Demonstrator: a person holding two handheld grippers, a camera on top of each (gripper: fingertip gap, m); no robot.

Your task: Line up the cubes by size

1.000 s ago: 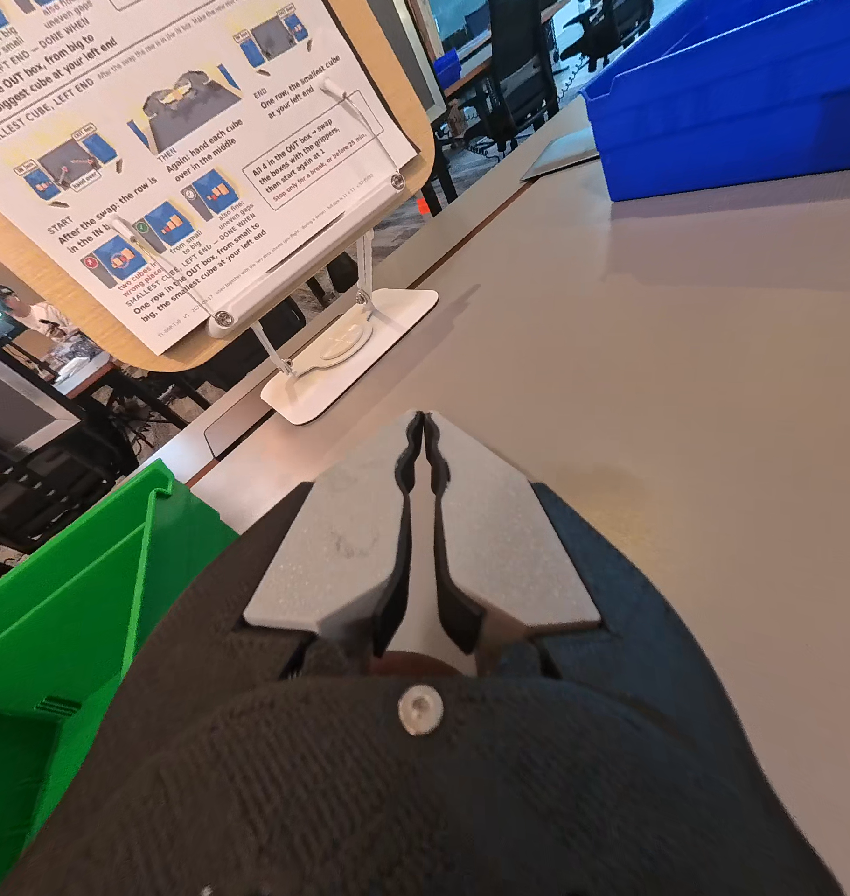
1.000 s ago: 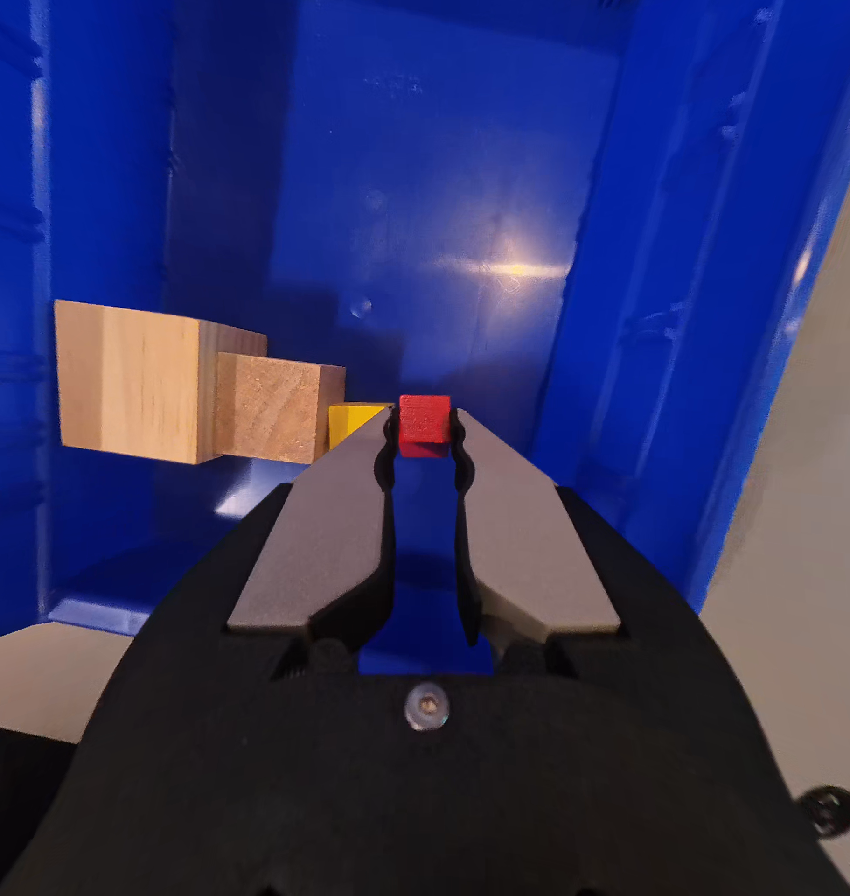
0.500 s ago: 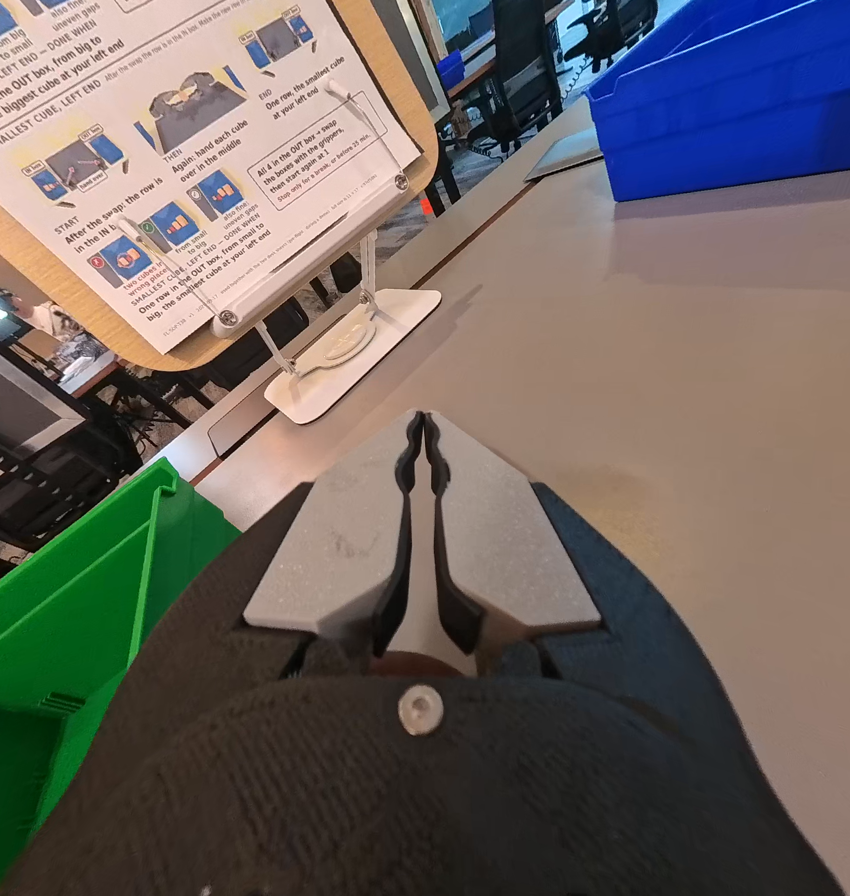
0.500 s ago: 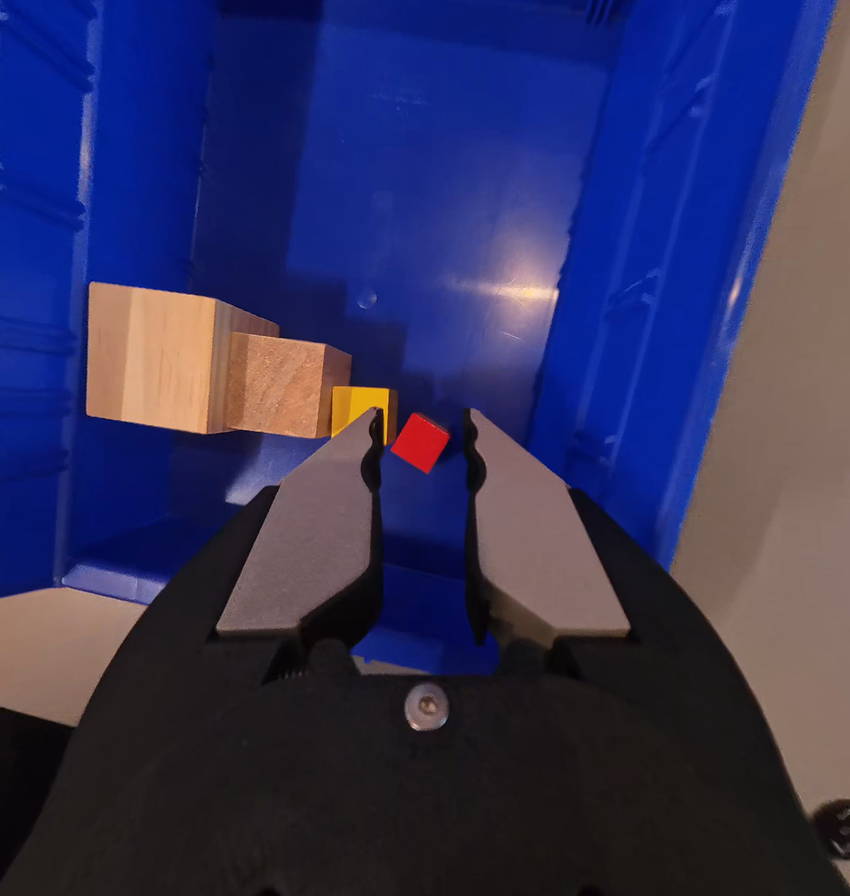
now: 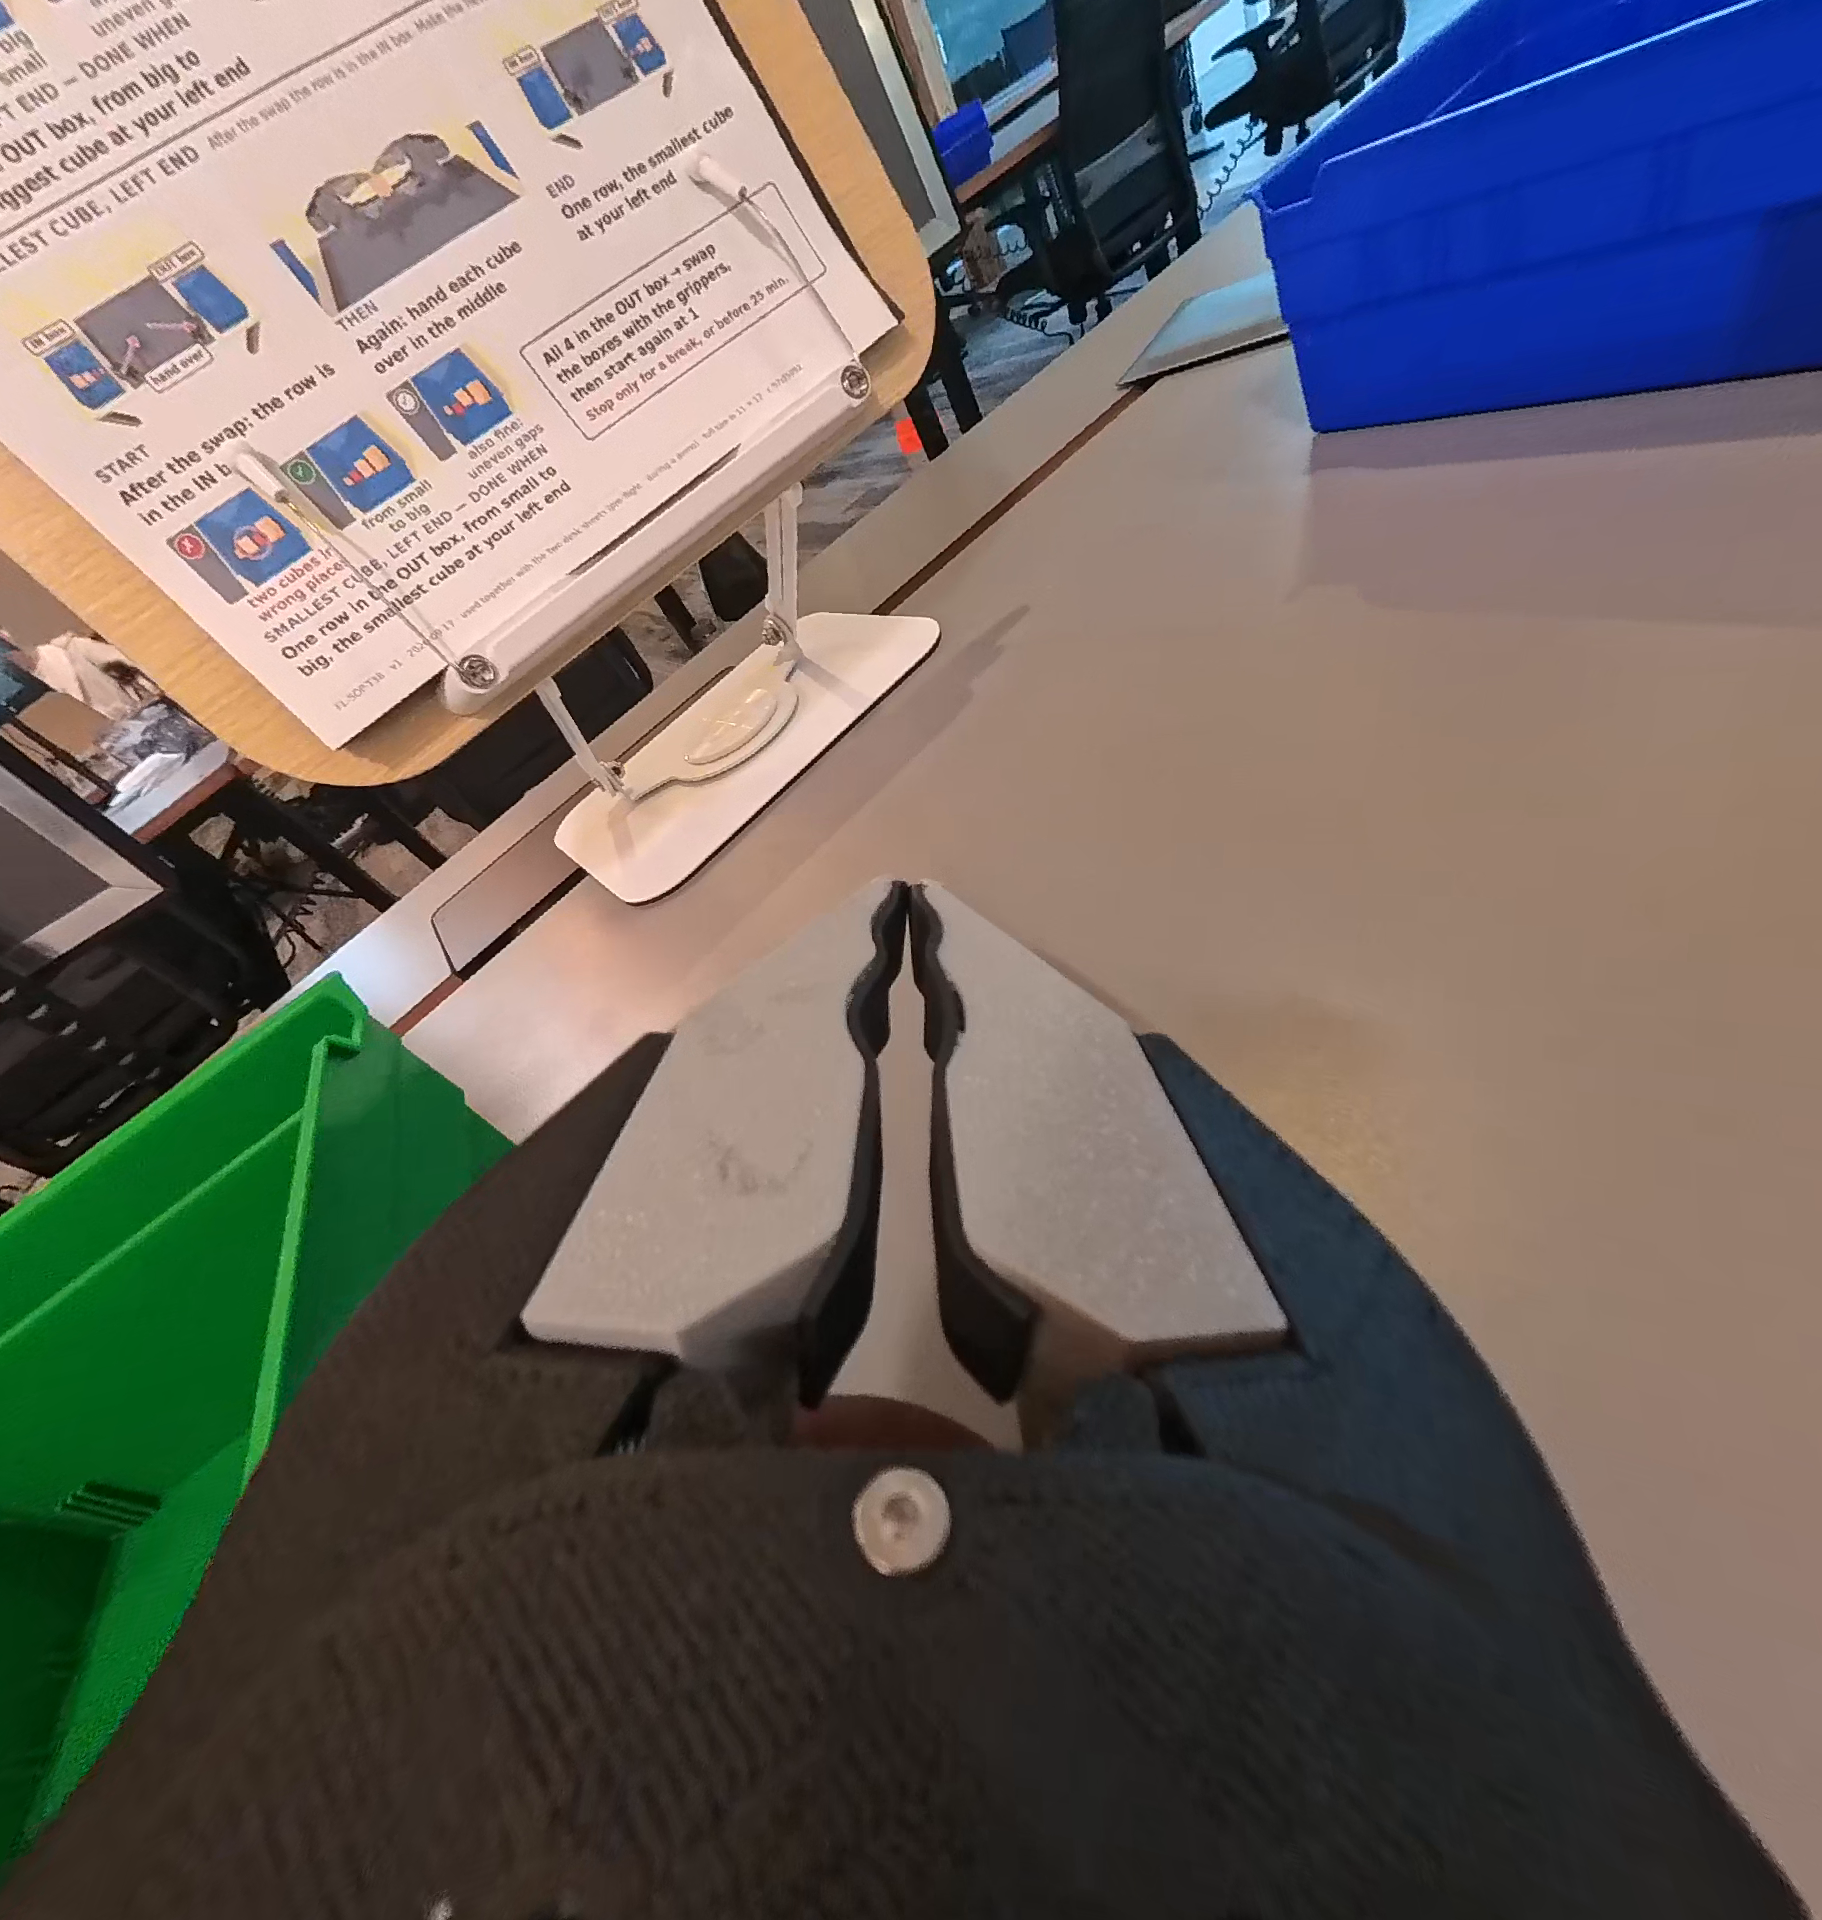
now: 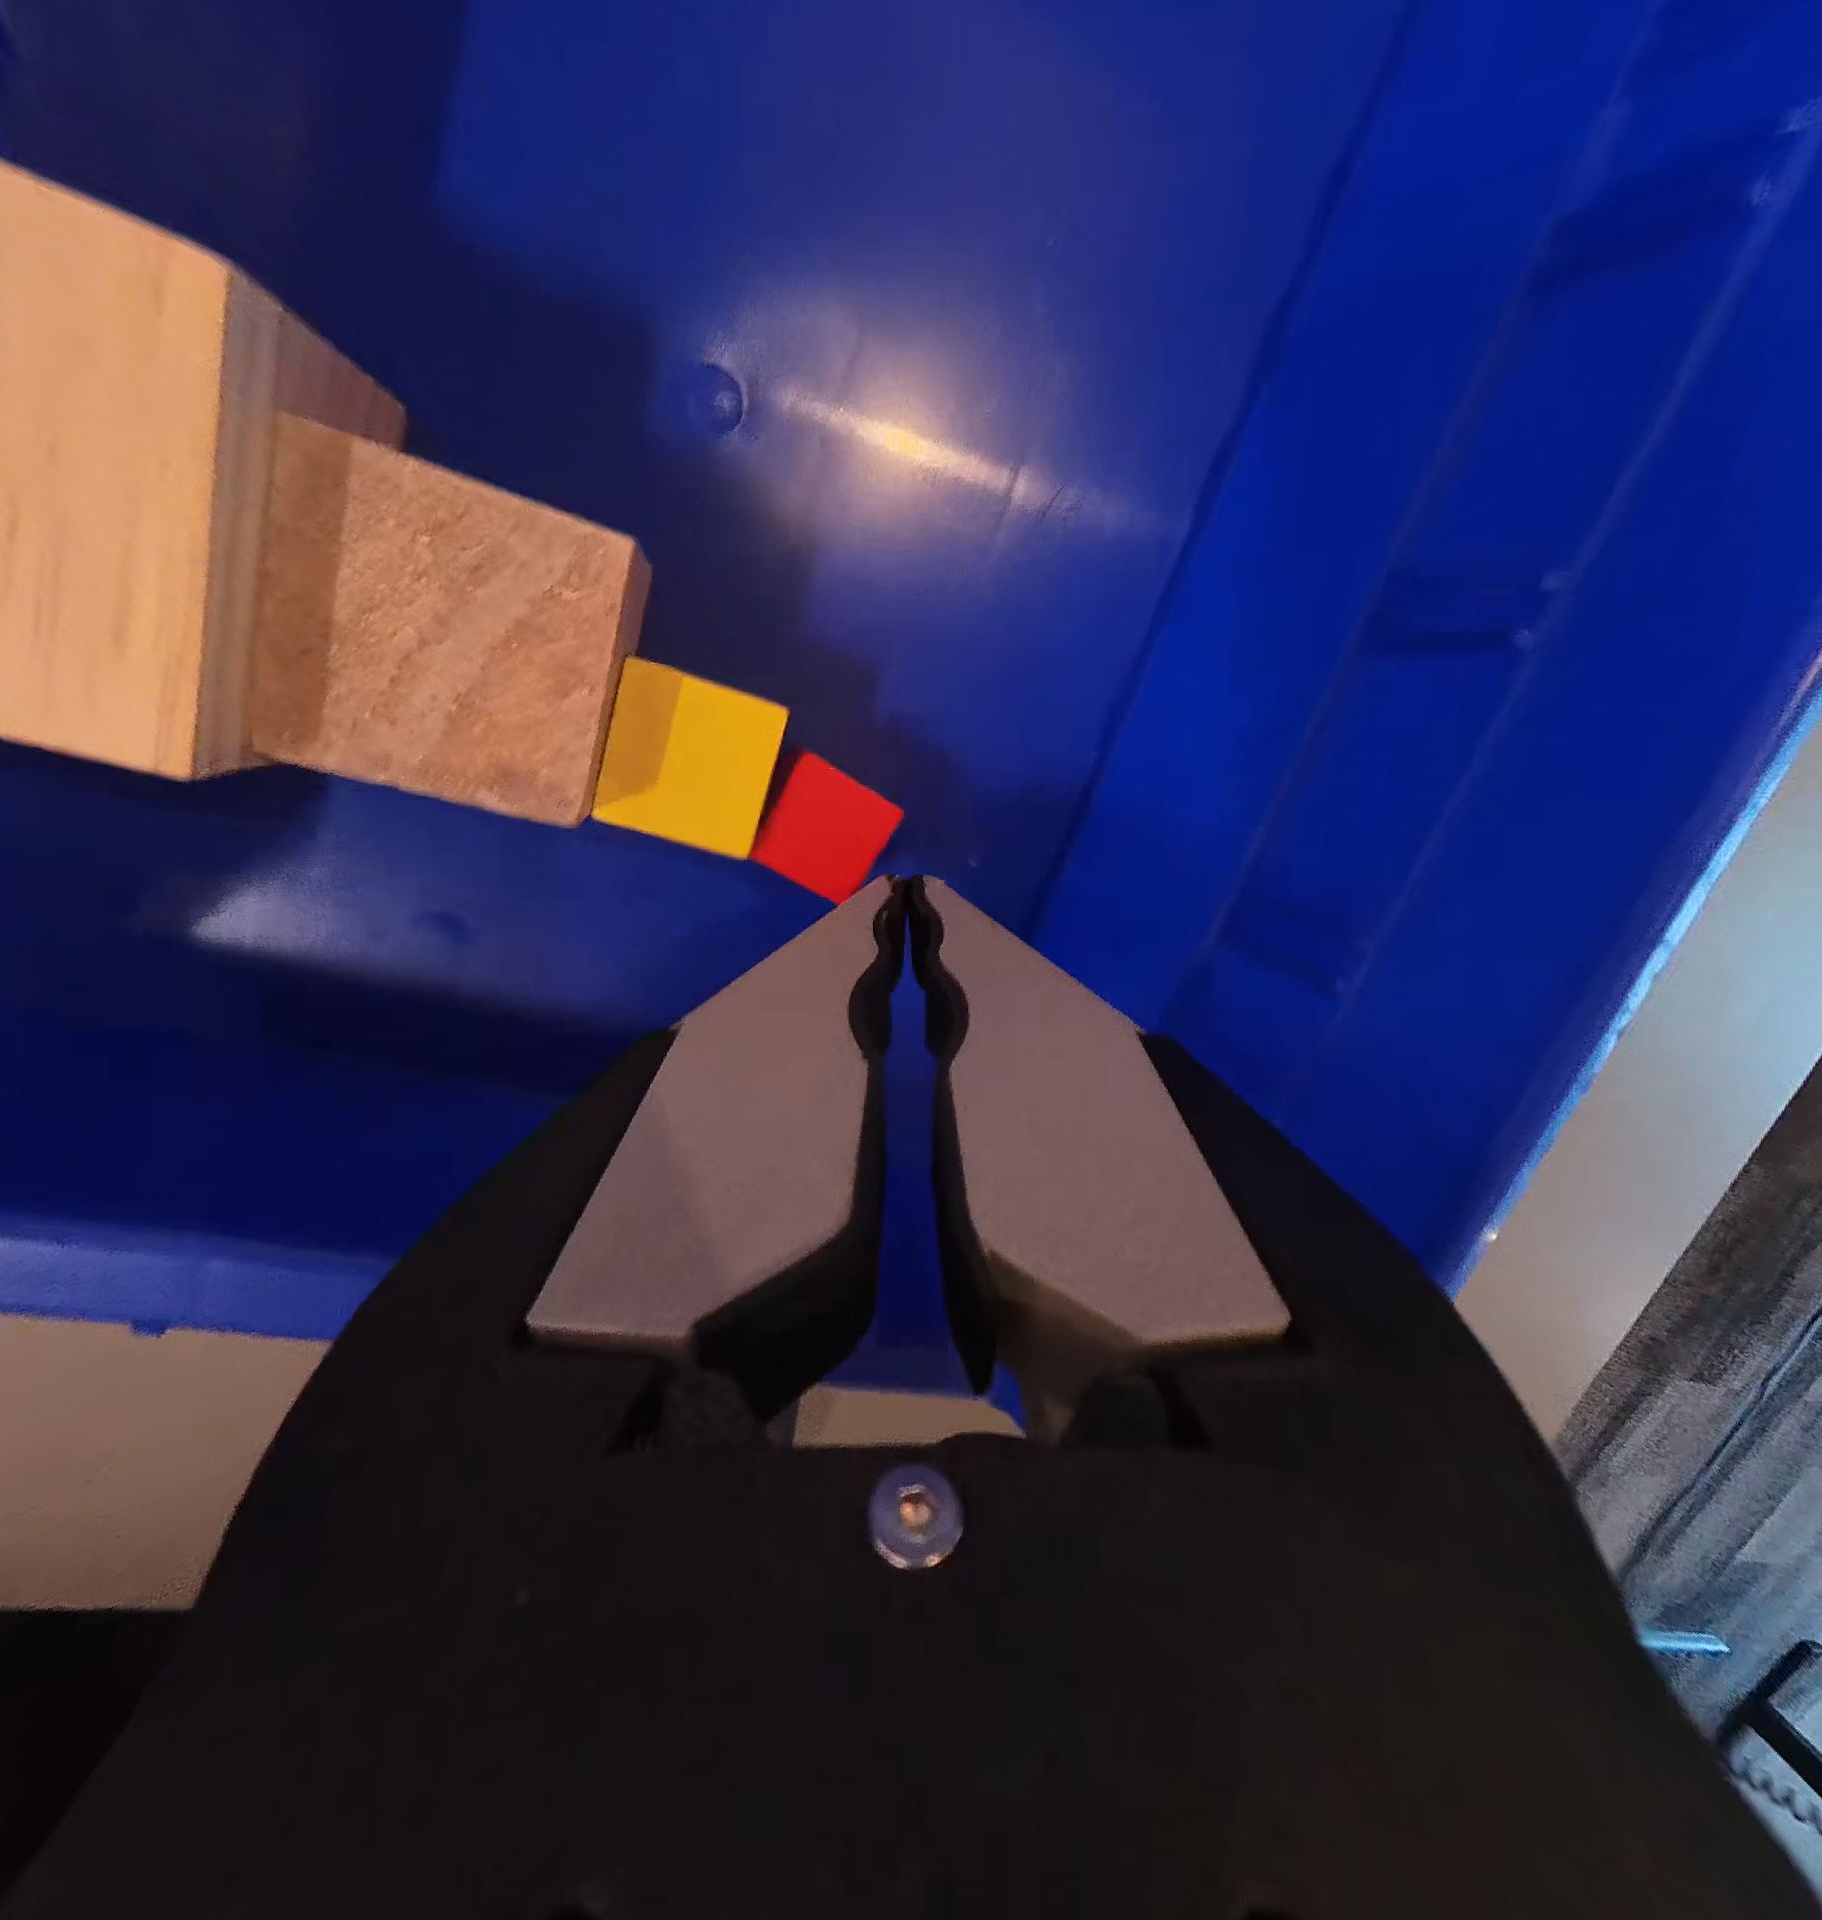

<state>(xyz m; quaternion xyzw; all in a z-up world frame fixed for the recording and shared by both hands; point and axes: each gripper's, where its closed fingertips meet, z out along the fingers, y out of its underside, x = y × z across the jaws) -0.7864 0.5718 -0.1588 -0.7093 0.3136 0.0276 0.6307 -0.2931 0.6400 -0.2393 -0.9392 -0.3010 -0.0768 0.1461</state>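
right claw [image 6: 907,883]: pressed together, holding nothing, tips just below-right of the red cube [image 6: 827,823]
cubes: big wood [image 6: 76,499], smaller wood [image 6: 450,644], yellow [image 6: 699,764], red, one touching row running left of the claw, inside the blue bin [image 6: 1406,520]
left claw [image 5: 907,891]: pressed together too, empty, over the grey table [image 5: 1406,831]

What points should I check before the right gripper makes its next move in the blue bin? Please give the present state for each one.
1. Right gripper empty: ok, its jaws are shut on nothing.
2. Red cube released: ok, it lies on the floor of the blue bin, just beyond the fingertips.
3. Order by size: ok, large wooden cube, smaller wooden cube, yellow cube, then red.
4. Row straight: not ok, the red cube sits turned against the yellow one.
5. Fingertips apart from the red cube: cannot tell, they look very near.
6. Left gripper out of the way: ok, shut and empty over the grey table.
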